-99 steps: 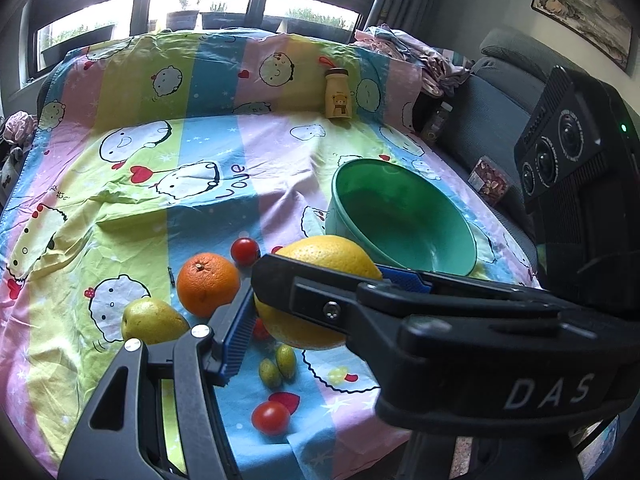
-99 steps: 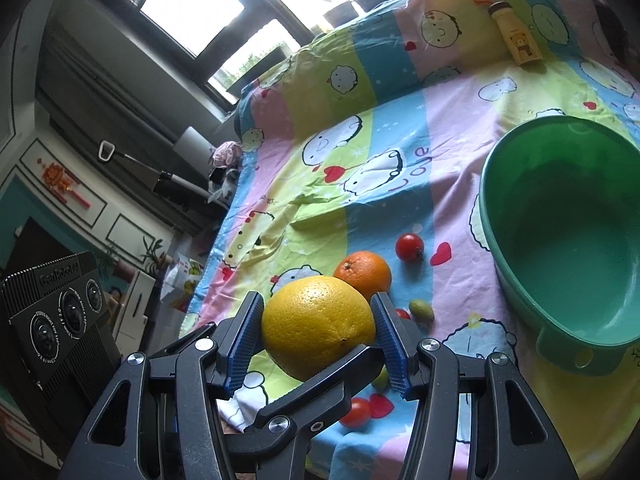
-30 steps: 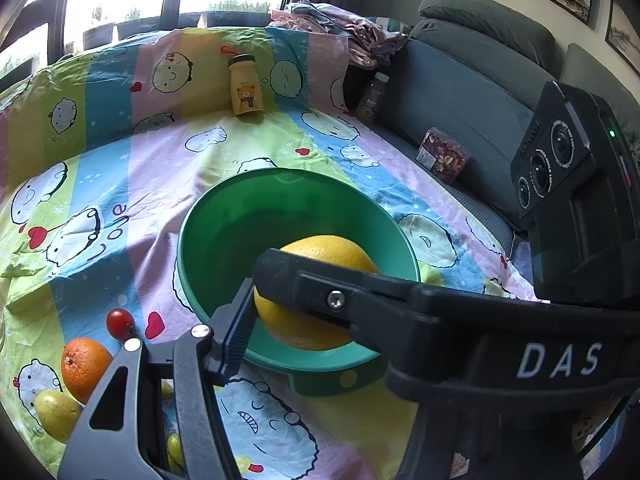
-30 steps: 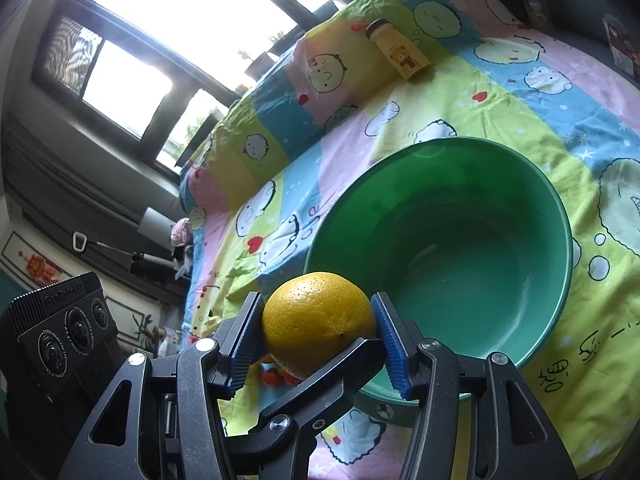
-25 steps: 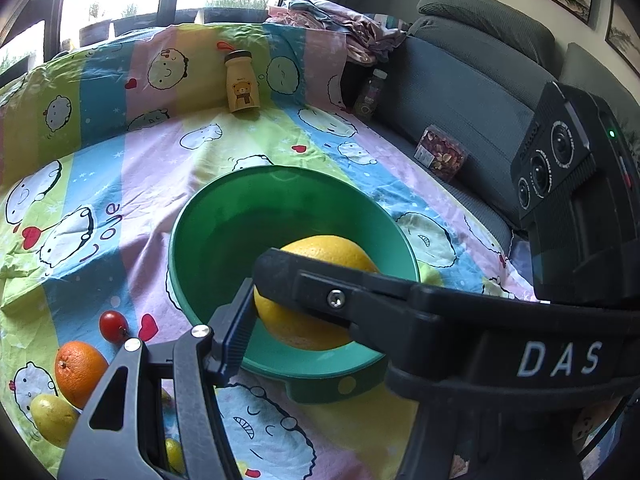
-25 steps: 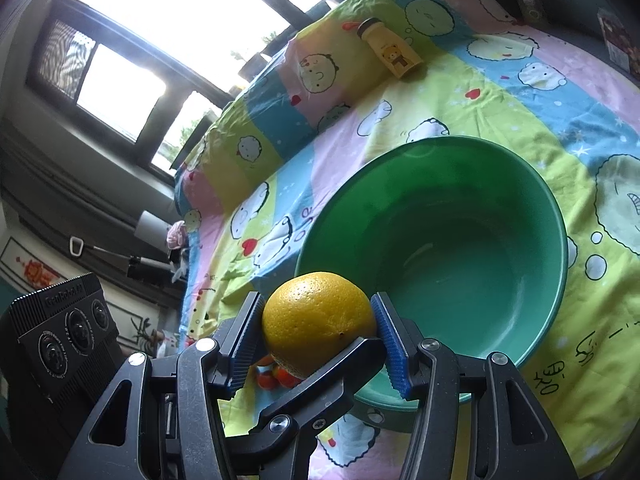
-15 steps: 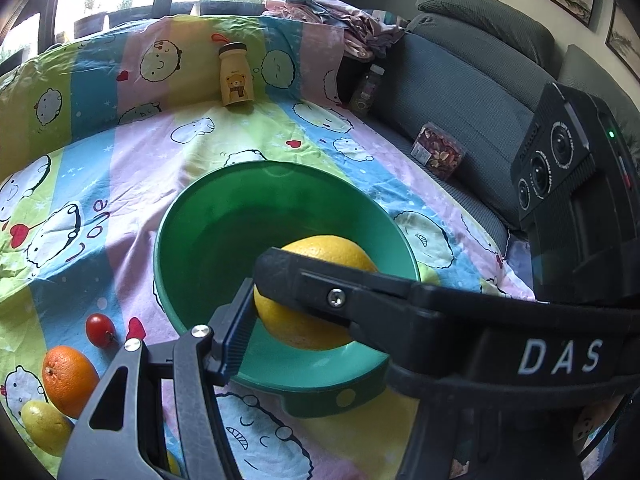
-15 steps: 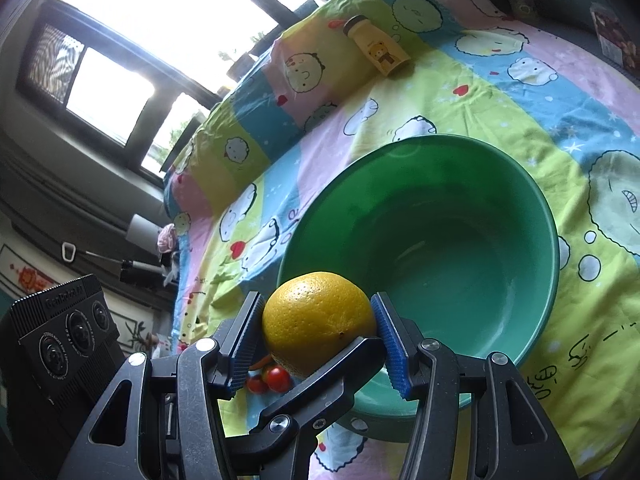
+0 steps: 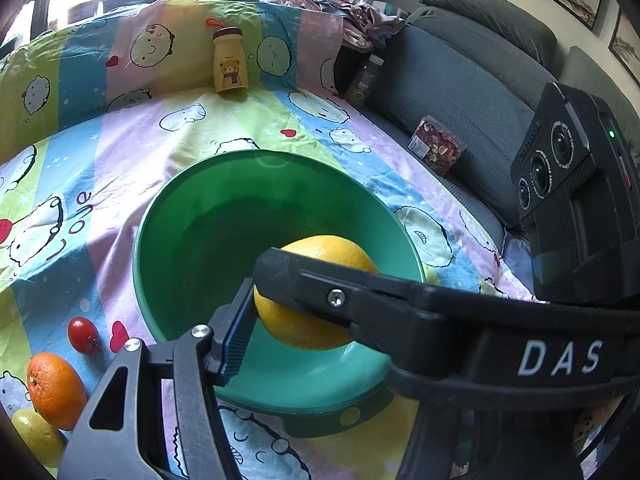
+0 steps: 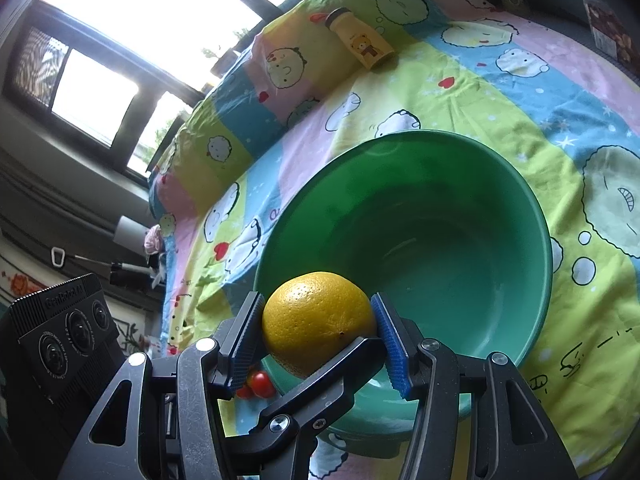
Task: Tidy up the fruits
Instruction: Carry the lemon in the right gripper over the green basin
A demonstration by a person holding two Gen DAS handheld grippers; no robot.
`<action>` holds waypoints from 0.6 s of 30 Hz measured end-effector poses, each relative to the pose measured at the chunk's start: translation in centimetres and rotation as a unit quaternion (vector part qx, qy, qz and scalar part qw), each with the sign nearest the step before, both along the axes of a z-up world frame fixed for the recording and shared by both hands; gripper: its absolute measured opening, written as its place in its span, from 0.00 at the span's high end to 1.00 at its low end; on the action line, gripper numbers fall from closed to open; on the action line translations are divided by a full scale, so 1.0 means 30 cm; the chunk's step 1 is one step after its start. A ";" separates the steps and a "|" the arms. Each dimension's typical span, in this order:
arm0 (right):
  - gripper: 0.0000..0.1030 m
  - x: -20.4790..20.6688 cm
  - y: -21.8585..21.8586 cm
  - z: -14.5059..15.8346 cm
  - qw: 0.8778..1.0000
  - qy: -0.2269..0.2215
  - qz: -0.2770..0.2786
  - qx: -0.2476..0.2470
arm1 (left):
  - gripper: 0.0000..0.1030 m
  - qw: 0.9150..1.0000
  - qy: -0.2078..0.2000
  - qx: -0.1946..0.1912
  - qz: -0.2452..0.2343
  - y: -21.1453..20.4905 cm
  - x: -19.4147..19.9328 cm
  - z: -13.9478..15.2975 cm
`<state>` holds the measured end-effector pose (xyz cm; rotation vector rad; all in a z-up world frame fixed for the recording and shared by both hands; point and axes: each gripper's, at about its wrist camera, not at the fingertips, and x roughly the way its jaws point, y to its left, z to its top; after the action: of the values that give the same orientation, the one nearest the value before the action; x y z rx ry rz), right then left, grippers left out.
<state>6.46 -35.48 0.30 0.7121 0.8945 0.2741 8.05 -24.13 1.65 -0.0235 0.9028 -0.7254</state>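
A large yellow grapefruit (image 9: pixel 300 328) hangs over the near side of the green bowl (image 9: pixel 224 232), above its inside. Both grippers clamp this one fruit. My left gripper (image 9: pixel 312 300) presses its blue left pad against the fruit; its other finger is hidden behind the right gripper's black finger (image 9: pixel 360 292), which crosses in front. In the right wrist view the right gripper (image 10: pixel 318 324) has both blue pads pressed on the grapefruit (image 10: pixel 316 308), with the bowl (image 10: pixel 440 240) behind and below it.
An orange (image 9: pixel 56 390), a cherry tomato (image 9: pixel 83 335) and a yellow-green fruit (image 9: pixel 32 428) lie on the cartoon sheet left of the bowl. A yellow bottle (image 9: pixel 230 60) stands at the back. A grey sofa (image 9: pixel 460 80) with a snack packet (image 9: pixel 436 148) borders the right.
Both grippers have carried the grapefruit from the loose fruits to over the bowl. In the last second they slid a little further in over its rim and lower.
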 end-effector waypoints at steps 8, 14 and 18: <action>0.45 0.006 -0.014 -0.013 1.000 0.013 -0.008 -0.002 | 0.43 1.000 0.013 -0.001 -0.008 -0.017 0.019 -0.018; 0.45 0.010 -0.019 -0.018 1.000 0.018 -0.010 -0.003 | 0.43 1.000 0.018 -0.001 -0.010 -0.025 0.027 -0.025; 0.45 0.014 -0.018 -0.020 1.000 0.021 -0.010 -0.004 | 0.43 1.000 0.021 -0.002 -0.011 -0.026 0.034 -0.028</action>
<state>6.87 -36.02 -0.31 0.7218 0.9265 0.2384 9.06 -24.91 0.81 -0.0321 0.9431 -0.7482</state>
